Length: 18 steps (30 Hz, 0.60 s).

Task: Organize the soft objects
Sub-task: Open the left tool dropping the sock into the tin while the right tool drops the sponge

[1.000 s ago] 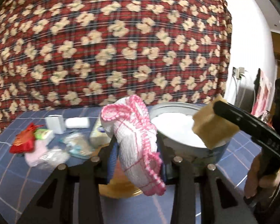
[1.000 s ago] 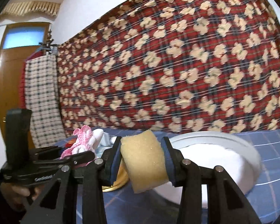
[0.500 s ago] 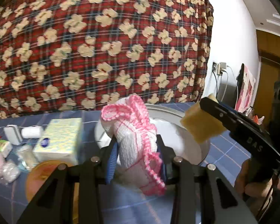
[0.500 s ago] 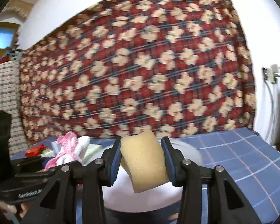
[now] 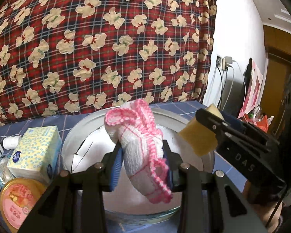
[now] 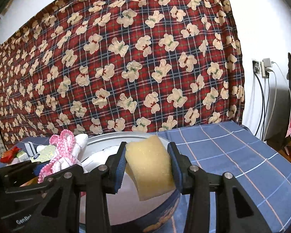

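Sponge (image 6: 151, 167) and knitted cloth (image 5: 143, 155) (both claw-held) hover over white bowl (image 5: 83, 128).

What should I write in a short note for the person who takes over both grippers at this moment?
Left gripper: shut on the pink-and-white knitted cloth, held above the white basin.
Right gripper: shut on the yellow sponge, also over the basin, near its right rim.
Done: both soft things are picked up and brought to the basin.
Left: neither is released yet; probably lower and open each gripper. The tissue pack and round tin sit on the table left of the basin.
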Tool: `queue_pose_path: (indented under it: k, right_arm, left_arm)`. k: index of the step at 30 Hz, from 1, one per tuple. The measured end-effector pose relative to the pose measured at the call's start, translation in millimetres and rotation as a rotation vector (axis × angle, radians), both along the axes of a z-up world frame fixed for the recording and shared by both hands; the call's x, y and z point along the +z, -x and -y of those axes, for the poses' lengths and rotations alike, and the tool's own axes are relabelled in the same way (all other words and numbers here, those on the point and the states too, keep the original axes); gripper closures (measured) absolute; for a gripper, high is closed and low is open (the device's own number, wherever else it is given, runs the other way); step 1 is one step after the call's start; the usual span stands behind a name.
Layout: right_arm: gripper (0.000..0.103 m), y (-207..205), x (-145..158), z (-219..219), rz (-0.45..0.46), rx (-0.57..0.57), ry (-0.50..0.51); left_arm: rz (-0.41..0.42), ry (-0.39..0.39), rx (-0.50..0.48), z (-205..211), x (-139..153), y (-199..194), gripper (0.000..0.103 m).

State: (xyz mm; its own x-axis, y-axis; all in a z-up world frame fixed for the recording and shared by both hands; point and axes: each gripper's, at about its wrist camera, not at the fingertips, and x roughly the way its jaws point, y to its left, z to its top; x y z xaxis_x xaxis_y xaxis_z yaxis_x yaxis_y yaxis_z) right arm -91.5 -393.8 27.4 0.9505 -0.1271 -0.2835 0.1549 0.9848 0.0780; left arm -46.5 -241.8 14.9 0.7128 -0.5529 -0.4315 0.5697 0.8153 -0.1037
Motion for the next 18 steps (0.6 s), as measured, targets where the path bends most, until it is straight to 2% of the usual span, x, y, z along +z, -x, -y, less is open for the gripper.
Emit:
queue_pose_path:
  k: [13,15,17,18]
  right_arm:
    - [0.057,-10.2,-8.8,-1.3,-0.059,0.01,-0.022]
    - [0.049,-12.1,-9.6,-1.3,-0.075,0.018,-0.036]
    - [0.029,-13.2,-10.6,-1.2,-0.089,0.02,-0.055]
    - [0.026,-12.2,-10.6,-1.0,-0.085,0.02,-0.063]
  left_arm:
    - [-0.004,-0.057,-0.001,8.8,-13.8,-5.2,0.067]
    - [-0.009,-0.064,0.003,9.4,-15.1,-6.7,0.067]
    - [-0.012,-0.069,0.005,10.0,-16.2,-7.6,0.061]
    - [-0.012,-0.073,0.006,10.3,-16.8,-7.7,0.059]
